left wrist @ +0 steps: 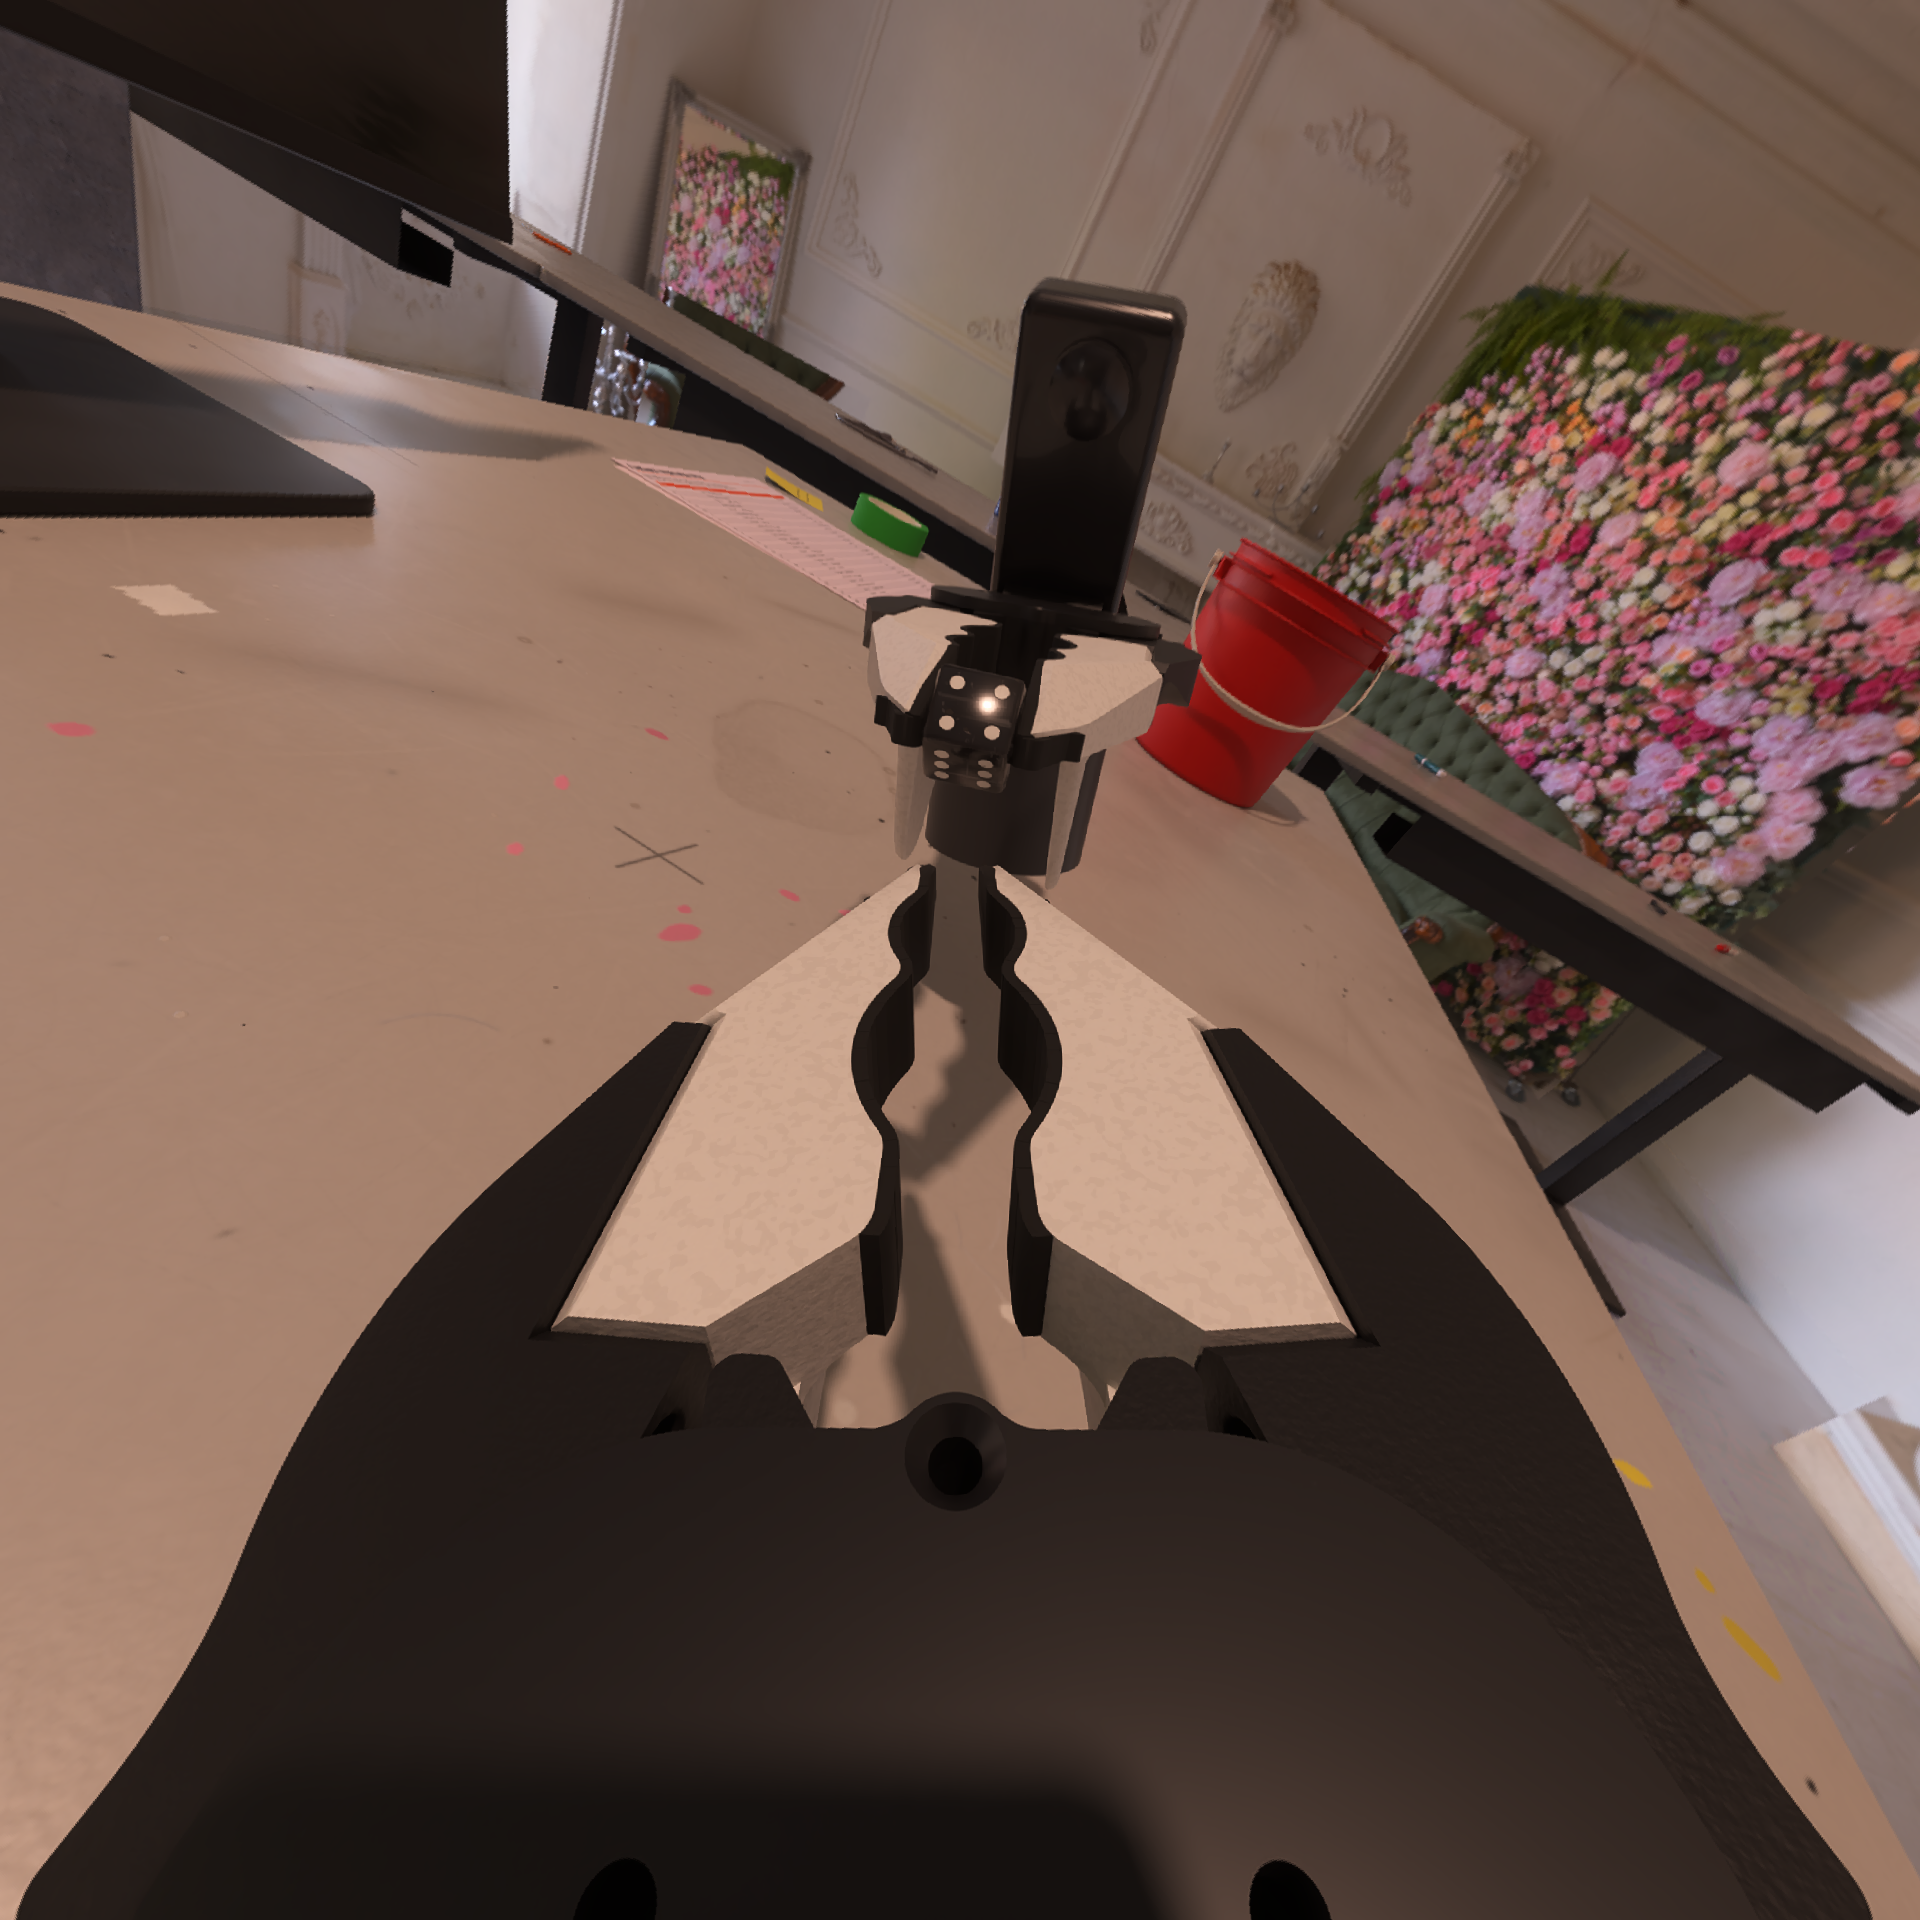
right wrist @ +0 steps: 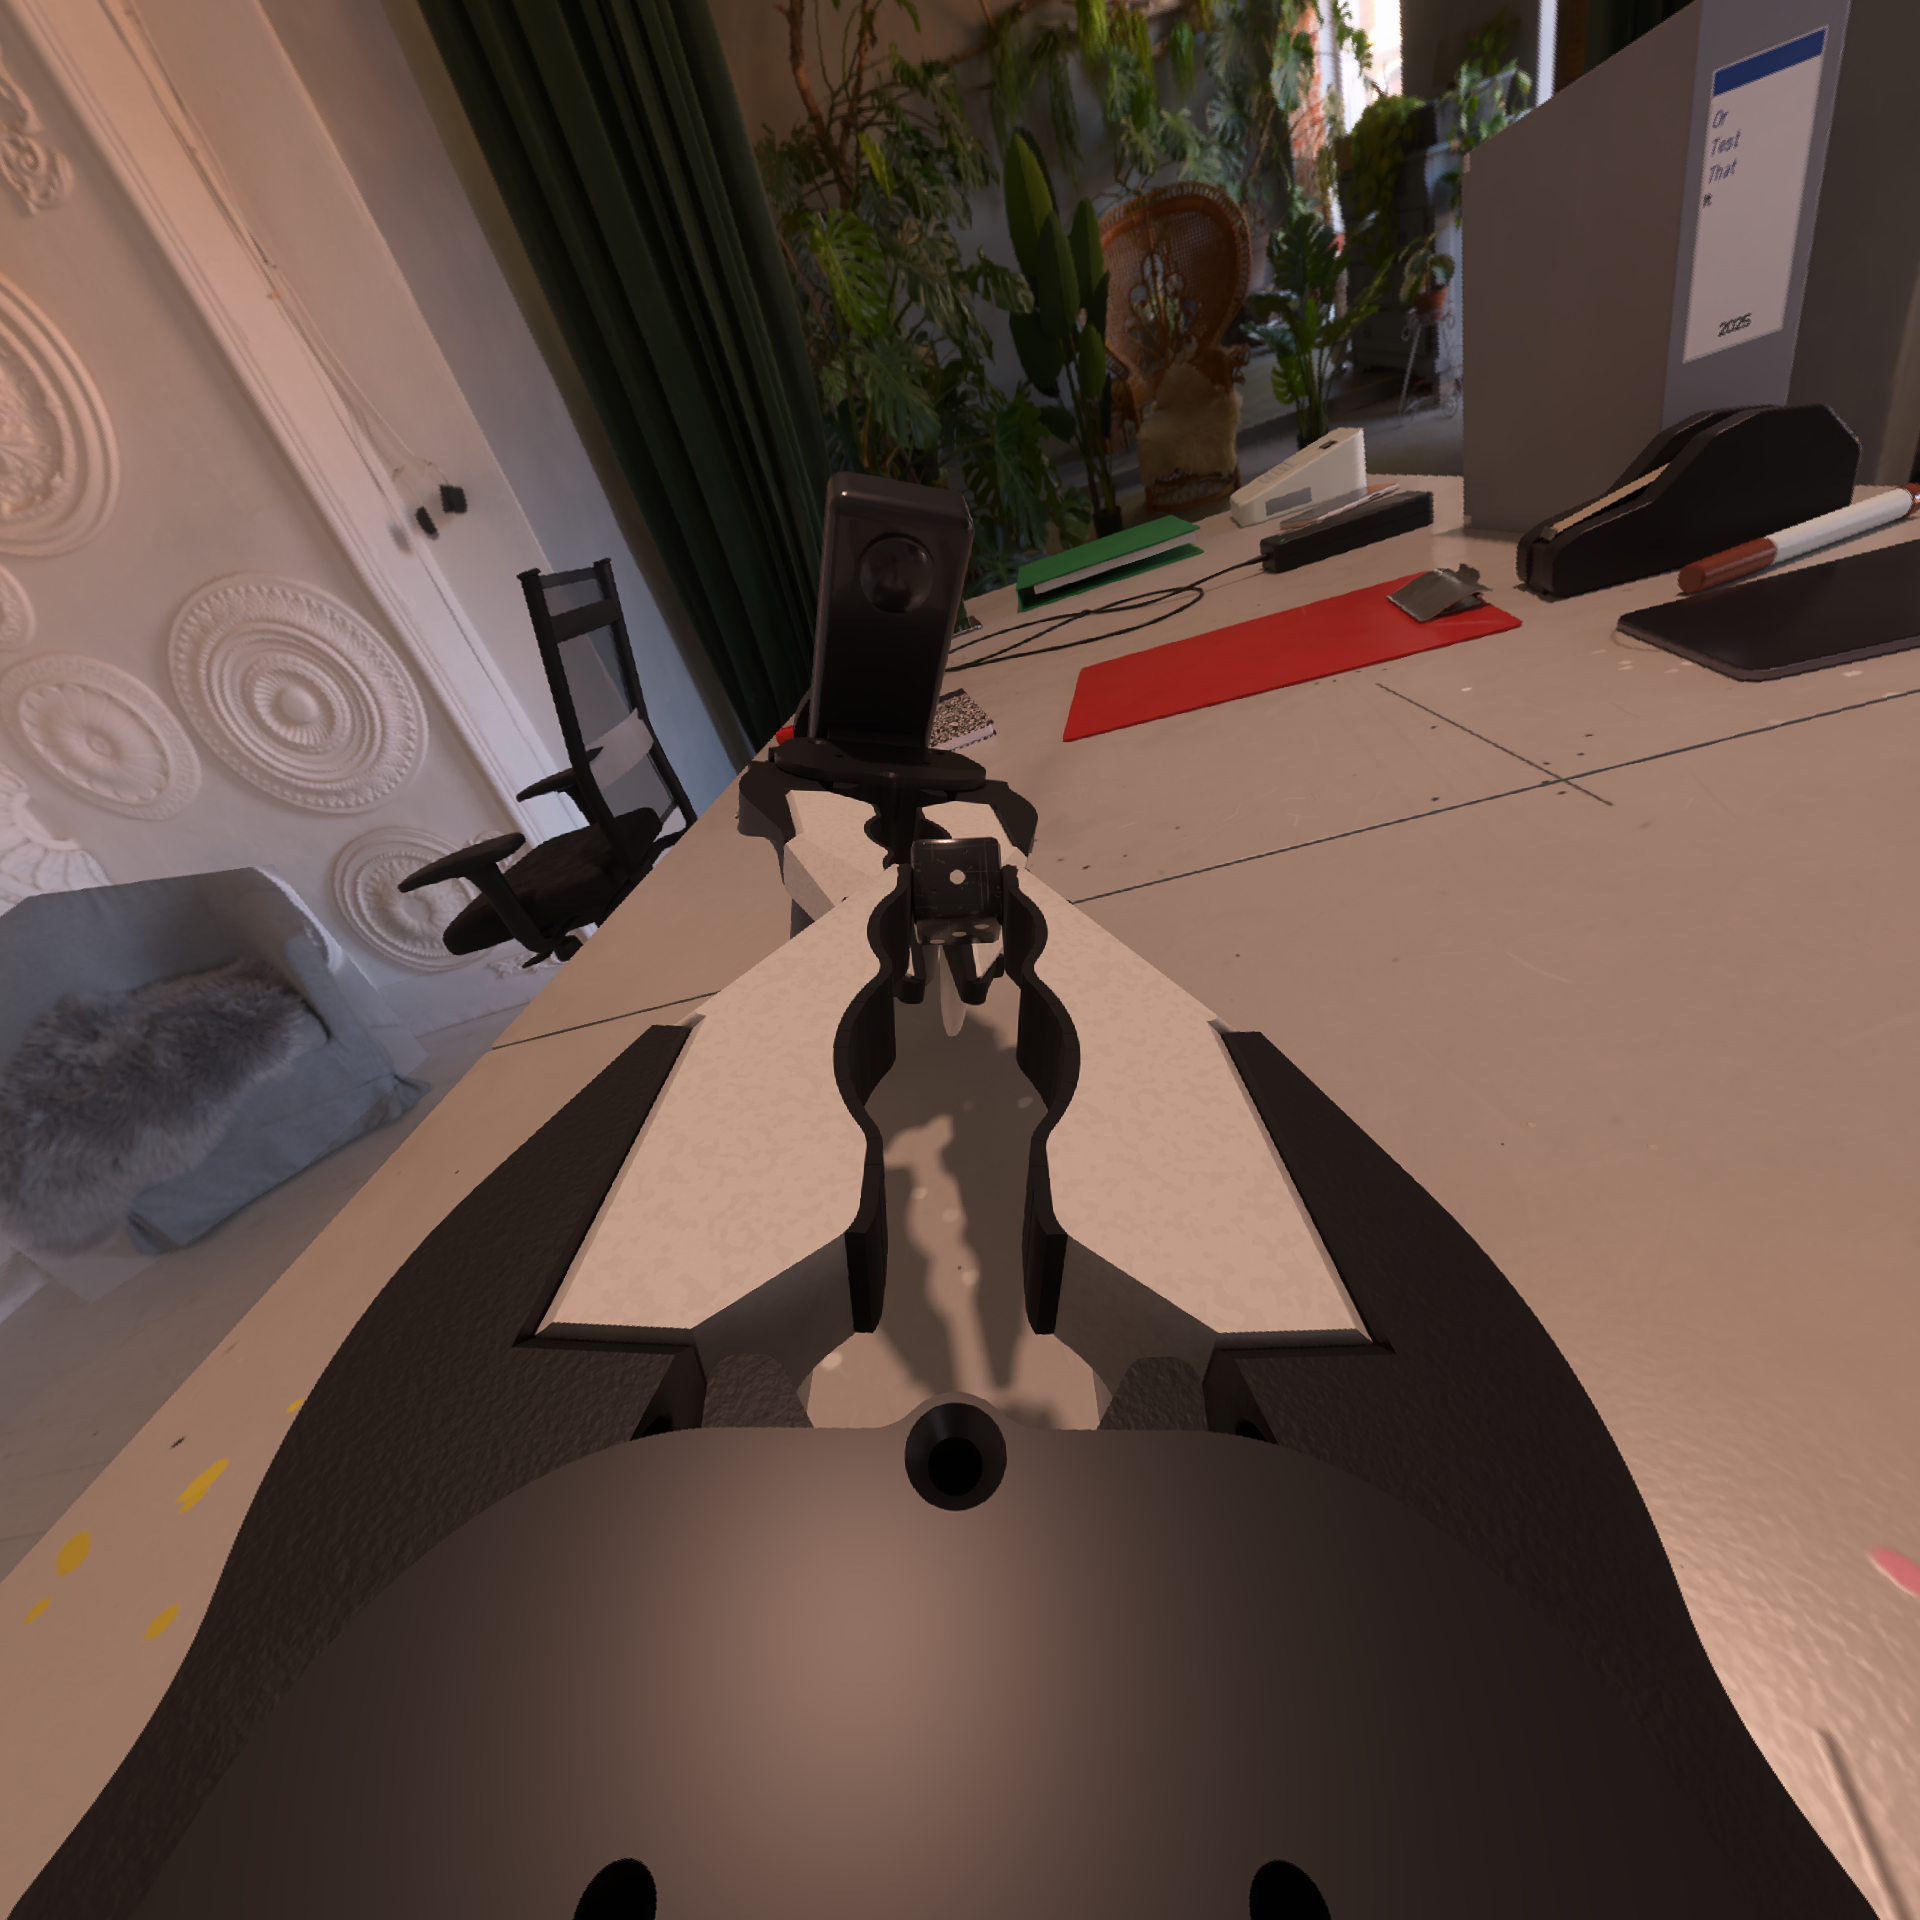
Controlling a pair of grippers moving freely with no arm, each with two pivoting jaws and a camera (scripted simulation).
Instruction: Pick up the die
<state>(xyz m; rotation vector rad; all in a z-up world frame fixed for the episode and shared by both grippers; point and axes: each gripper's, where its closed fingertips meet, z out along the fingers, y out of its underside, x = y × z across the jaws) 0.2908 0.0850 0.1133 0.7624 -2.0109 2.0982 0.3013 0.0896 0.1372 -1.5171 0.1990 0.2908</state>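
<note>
The die point(right wrist: 956, 878) is black with white pips. My right gripper point(right wrist: 956, 899) is shut on it, one fingertip on each side, and holds it a little above the beige table point(right wrist: 1455, 1039). In the left wrist view the die point(left wrist: 971, 717) shows between the right gripper's white fingers point(left wrist: 1101, 691), straight ahead. My left gripper point(left wrist: 956, 878) points at the right one from close by. Its jaws stand nearly together with only a narrow gap and nothing between them. Its black camera mount point(right wrist: 888, 623) rises just behind the die.
A red bucket point(left wrist: 1268, 675), a green tape roll point(left wrist: 890, 523) and a paper sheet point(left wrist: 769, 520) sit beyond the grippers. A red clipboard point(right wrist: 1288, 649), black tape dispenser point(right wrist: 1683, 499), marker point(right wrist: 1797, 535) and dark pad point(right wrist: 1787, 623) lie at the right. The table edge point(right wrist: 623, 914) runs at the left.
</note>
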